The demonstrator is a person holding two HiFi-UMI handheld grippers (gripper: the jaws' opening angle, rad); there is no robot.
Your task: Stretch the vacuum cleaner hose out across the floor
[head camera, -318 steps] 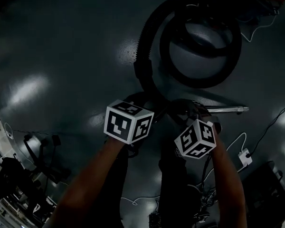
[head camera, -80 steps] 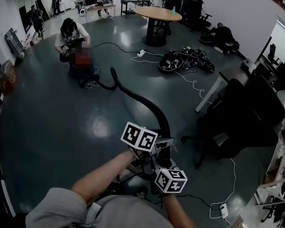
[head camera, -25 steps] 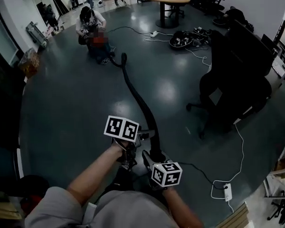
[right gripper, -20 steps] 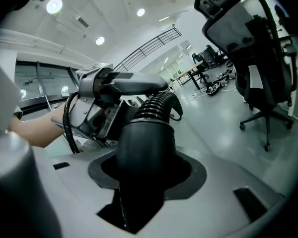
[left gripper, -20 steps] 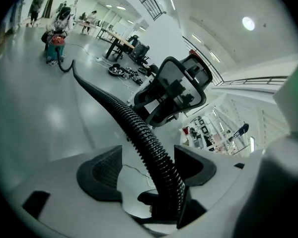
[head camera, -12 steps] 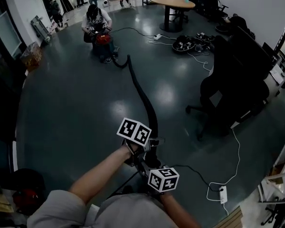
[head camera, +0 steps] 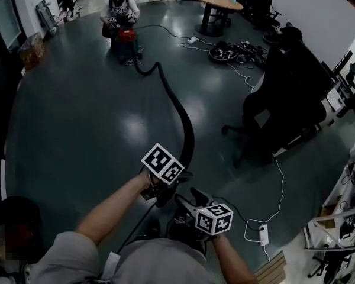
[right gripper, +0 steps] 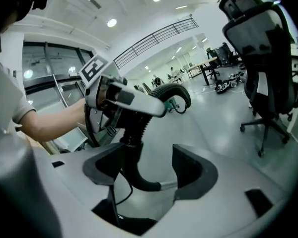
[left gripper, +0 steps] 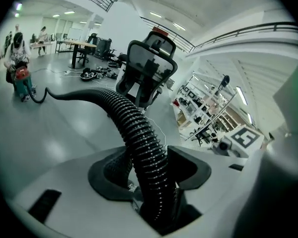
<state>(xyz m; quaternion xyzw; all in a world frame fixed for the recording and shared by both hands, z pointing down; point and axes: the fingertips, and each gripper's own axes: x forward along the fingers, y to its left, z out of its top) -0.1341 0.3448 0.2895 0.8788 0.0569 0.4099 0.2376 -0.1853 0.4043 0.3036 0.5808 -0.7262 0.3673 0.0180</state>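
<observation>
A black ribbed hose (head camera: 180, 108) runs from a red vacuum cleaner (head camera: 125, 37) at the far end of the floor to my hands. My left gripper (head camera: 165, 189) is shut on the hose (left gripper: 134, 128) near its end. In the left gripper view the left gripper (left gripper: 148, 170) has just been closing, with the hose filling the gap. My right gripper (head camera: 186, 199) sits just right of it. In the right gripper view the right gripper (right gripper: 149, 170) has just been opening. The hose's bent end piece (right gripper: 139, 182) lies loose between its pads.
A person (head camera: 119, 7) crouches at the vacuum cleaner. A black office chair (head camera: 284, 81) stands to the right of the hose. A round table (head camera: 216, 2) and a heap of cables (head camera: 228, 52) are at the back. A power strip (head camera: 262, 234) lies near my right side.
Both hands have shifted, and the left gripper has rolled. The right gripper has let go of the hose end and sits apart from it. The hose now bows more to the right.
</observation>
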